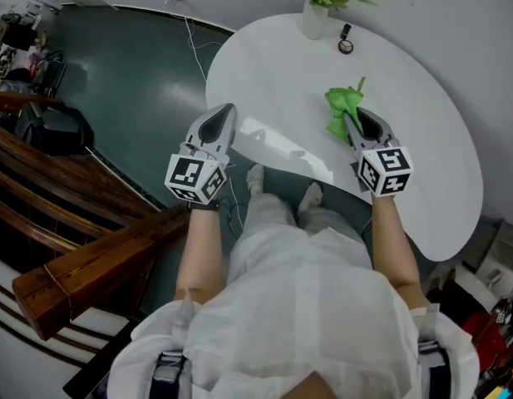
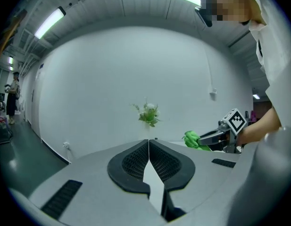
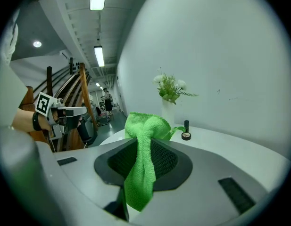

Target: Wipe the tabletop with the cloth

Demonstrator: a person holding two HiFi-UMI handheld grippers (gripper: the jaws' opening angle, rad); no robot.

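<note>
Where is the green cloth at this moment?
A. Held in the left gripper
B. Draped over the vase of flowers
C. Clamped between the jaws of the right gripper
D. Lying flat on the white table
C: the right gripper view shows the green cloth pinched between the jaws of the right gripper, while the left gripper is shut on nothing.

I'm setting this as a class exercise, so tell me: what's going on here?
A person holds a gripper in each hand at a white rounded table. The right gripper has its jaws shut on a bunched green microfibre cloth over it. The left gripper is shut and empty near the table's edge.
</note>
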